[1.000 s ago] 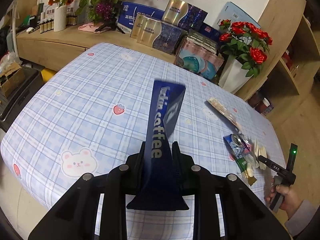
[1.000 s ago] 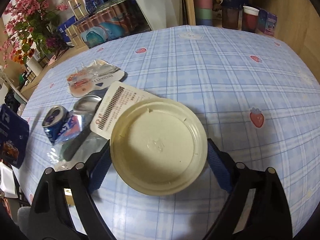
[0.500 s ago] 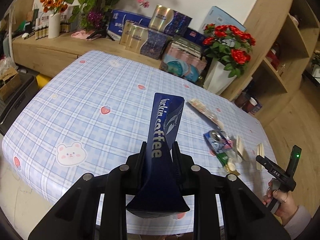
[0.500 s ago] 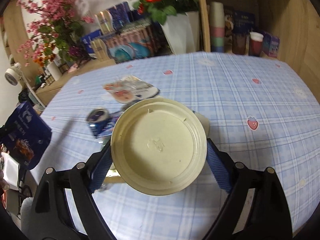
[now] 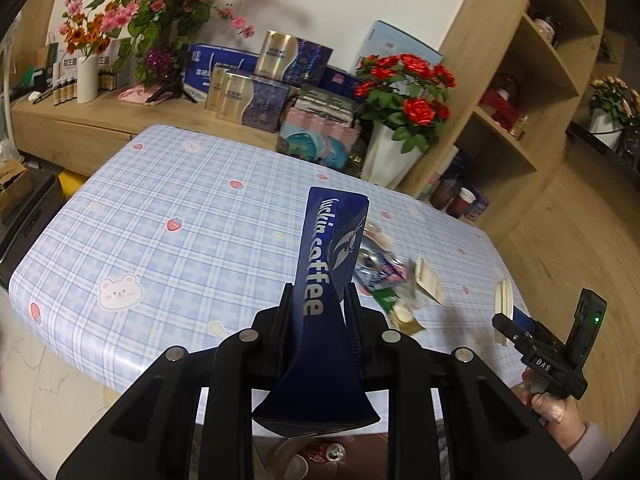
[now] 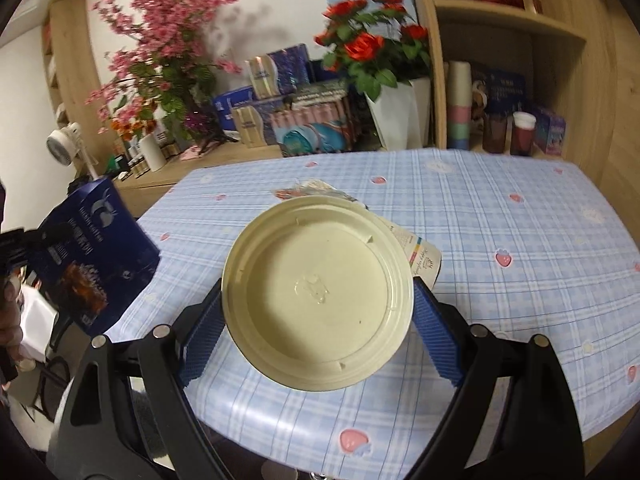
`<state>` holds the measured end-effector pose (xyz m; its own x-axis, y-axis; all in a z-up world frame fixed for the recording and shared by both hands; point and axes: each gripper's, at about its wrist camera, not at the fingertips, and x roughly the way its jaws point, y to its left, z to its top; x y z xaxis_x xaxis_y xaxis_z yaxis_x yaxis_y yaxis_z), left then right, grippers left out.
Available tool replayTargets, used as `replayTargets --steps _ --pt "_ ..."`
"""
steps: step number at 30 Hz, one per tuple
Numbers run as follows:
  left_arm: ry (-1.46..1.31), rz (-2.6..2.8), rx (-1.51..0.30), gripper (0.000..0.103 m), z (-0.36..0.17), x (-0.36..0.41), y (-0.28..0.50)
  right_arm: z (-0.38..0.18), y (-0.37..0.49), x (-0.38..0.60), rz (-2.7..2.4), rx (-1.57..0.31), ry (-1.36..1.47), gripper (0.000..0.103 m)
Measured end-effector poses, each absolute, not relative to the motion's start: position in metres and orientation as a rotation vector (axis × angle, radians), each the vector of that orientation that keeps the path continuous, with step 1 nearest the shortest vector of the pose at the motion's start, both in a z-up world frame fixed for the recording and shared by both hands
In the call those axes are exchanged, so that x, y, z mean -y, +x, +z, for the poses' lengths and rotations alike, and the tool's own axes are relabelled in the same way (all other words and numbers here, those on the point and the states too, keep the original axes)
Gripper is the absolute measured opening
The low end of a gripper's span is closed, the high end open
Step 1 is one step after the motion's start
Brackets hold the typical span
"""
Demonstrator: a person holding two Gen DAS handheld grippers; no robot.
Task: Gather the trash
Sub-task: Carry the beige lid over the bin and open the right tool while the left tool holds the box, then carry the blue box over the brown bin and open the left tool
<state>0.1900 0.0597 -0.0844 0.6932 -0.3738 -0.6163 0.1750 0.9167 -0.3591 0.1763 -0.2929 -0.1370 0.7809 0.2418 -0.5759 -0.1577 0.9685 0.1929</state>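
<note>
A light, crushable blue coffee bag [image 5: 326, 280] is pinched by the left tongs [image 5: 320, 300]; a stiff cream lid [image 6: 318, 294] is clamped rim-to-rim by the wide-set right tongs [image 6: 318, 320].

One coffee bag [image 5: 329, 280], one cream lid [image 6: 318, 292], one crushed can [image 5: 374, 266], two grippers

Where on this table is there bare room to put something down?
The left half of the checked tablecloth, from the bear print to the far edge, is bare. So is the right side past the paper card. The crowded spot is the litter pile near the front right edge.
</note>
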Motion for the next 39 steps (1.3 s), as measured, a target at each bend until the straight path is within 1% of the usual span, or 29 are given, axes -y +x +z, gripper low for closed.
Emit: replayTargets --steps 7,18,22,23,30,34,39 --pt "-0.275 -0.348 -0.721 0.024 -0.071 -0.042 0.151 -0.126 0.129 0.291 0.283 -0.619 0.134 0.086" --pt "-0.275 -0.384 -0.693 0.024 -0.072 -0.029 0.096 -0.148 0.072 0.260 0.379 -0.737 0.046 0.088" --pt "-0.285 -0.383 -0.693 0.024 -0.075 -0.033 0.080 -0.153 0.054 0.243 0.448 -0.765 0.026 0.092" --pt "-0.289 -0.382 -0.693 0.024 -0.075 -0.035 0.076 -0.152 0.050 0.240 0.464 -0.762 0.028 0.095" --pt "-0.284 -0.390 -0.688 0.024 -0.073 -0.037 0.059 -0.121 0.036 0.240 0.445 -0.666 0.031 0.096" --pt "-0.265 -0.402 -0.690 0.024 -0.075 -0.031 0.051 -0.100 0.037 0.258 0.318 -0.583 0.028 0.097" --pt "-0.230 -0.431 -0.703 0.024 -0.083 -0.015 0.044 -0.090 0.038 0.278 0.194 -0.541 0.022 0.097"
